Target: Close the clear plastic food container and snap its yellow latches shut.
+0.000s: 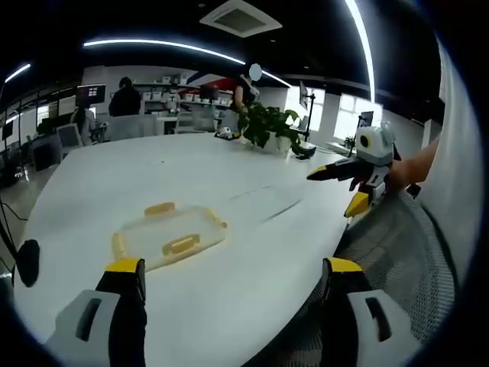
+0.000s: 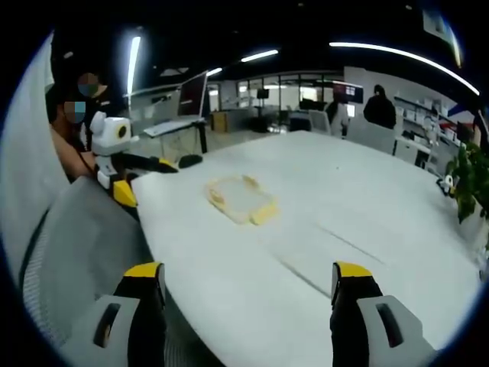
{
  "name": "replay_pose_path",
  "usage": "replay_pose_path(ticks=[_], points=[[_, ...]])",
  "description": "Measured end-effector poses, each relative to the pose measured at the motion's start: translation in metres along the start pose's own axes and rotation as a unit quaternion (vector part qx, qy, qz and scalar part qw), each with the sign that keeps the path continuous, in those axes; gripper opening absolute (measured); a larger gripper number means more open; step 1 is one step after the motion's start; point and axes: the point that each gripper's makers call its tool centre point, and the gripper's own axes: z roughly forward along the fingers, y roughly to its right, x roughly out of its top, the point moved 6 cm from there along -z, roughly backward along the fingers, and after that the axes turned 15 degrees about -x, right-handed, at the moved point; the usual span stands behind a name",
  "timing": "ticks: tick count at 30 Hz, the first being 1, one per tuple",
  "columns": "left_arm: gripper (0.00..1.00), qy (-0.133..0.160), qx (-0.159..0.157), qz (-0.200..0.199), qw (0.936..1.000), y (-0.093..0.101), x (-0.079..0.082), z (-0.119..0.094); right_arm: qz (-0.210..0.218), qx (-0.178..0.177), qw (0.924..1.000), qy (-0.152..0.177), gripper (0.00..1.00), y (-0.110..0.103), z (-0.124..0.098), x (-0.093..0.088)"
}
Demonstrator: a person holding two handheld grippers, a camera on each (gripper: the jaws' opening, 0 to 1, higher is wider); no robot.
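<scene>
Clear plastic food container with yellow latches lies flat on the white bench, apart from both grippers | left gripper near the bench edge, jaws spread, holding nothing | right gripper likewise, jaws spread and empty | potted plant at the far side

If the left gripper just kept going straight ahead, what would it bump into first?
Probably the clear plastic food container with yellow latches, lying on the white table just ahead between the left gripper's open jaws, slightly left of centre. Depth is hard to judge, so it might pass above it.
</scene>
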Motion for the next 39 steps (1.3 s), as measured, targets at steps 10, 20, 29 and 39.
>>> replay_pose_path(ticks=[10,20,29,39], points=[[0.97,0.000,0.000,0.002,1.0000,0.000,0.001,0.000,-0.004,0.001,1.0000,0.000,0.90,0.000,0.000,0.001],[0.97,0.001,0.000,0.003,1.0000,-0.002,0.003,-0.001,-0.012,0.003,0.9999,0.001,0.90,0.001,0.004,0.005],[0.97,0.003,0.000,0.005,1.0000,-0.004,0.006,-0.002,-0.020,0.006,0.9998,0.000,0.89,0.002,0.006,0.009],[0.96,0.000,0.000,0.006,1.0000,-0.009,0.007,-0.004,-0.029,0.012,0.9995,-0.003,0.87,0.002,0.012,0.014]])
